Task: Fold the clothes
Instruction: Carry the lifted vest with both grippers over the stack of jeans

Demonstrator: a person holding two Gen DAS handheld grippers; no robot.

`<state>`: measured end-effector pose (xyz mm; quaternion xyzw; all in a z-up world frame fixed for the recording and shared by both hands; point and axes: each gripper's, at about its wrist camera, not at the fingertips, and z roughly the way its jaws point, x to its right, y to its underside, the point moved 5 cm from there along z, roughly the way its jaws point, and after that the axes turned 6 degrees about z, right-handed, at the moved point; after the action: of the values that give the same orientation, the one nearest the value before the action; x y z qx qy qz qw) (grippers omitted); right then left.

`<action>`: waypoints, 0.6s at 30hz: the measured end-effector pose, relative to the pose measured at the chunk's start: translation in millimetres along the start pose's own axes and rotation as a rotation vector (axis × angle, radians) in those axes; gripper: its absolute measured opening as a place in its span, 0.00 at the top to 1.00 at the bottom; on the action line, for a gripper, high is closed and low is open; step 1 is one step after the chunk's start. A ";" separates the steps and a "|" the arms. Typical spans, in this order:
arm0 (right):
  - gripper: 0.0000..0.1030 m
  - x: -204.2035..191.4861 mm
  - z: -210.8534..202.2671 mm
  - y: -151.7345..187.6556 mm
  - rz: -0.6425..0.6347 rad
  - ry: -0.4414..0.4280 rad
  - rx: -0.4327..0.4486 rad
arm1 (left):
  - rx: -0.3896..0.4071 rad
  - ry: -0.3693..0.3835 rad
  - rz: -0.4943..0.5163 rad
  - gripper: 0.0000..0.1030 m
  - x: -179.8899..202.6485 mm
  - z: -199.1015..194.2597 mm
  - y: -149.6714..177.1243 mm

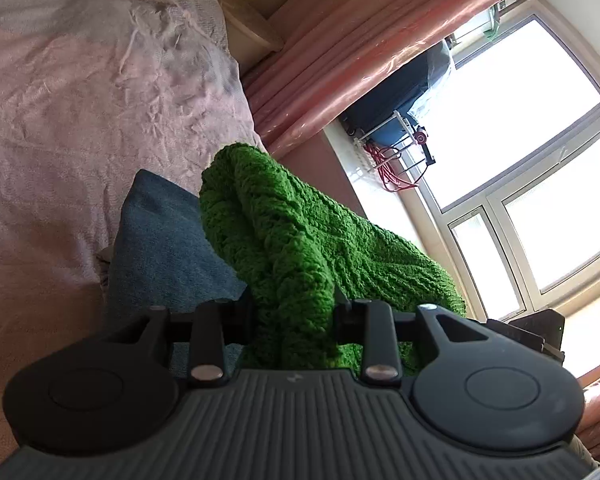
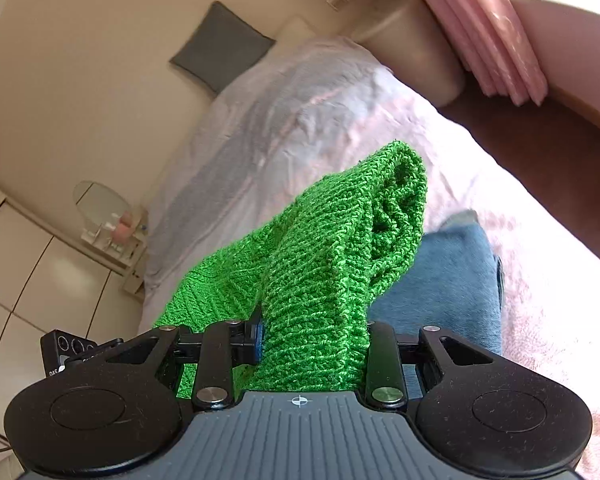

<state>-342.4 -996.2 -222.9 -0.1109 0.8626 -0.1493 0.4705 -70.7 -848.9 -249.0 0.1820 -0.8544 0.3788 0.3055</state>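
Left gripper (image 1: 294,312): fingers drawn in and clamped on a thick bunch of the green knit sweater (image 1: 284,240), which fills the gap between them and rises forward out of the grip; camera rolled well over to one side. Right gripper (image 2: 314,334): fingers likewise closed on a fold of the same sweater, knit packed between them, one finger's dark pad (image 2: 256,338) just showing at the left edge of the fabric. Both grippers hold the garment lifted, neither touching the other in view.
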 end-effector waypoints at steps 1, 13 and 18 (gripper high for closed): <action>0.71 4.6 4.1 0.1 0.001 0.001 -0.002 | -0.006 -0.001 -0.003 0.72 -5.7 5.1 0.6; 0.43 53.9 28.9 18.8 0.013 0.154 -0.001 | -0.040 -0.069 -0.026 0.64 -57.5 19.2 26.4; 0.41 44.3 -9.4 34.2 0.012 0.250 0.120 | -0.005 -0.128 -0.022 0.64 -50.2 -15.5 22.7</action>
<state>-375.7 -977.7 -265.0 -0.0582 0.9046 -0.2105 0.3662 -39.5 -818.5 -286.1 0.2145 -0.8710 0.3609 0.2550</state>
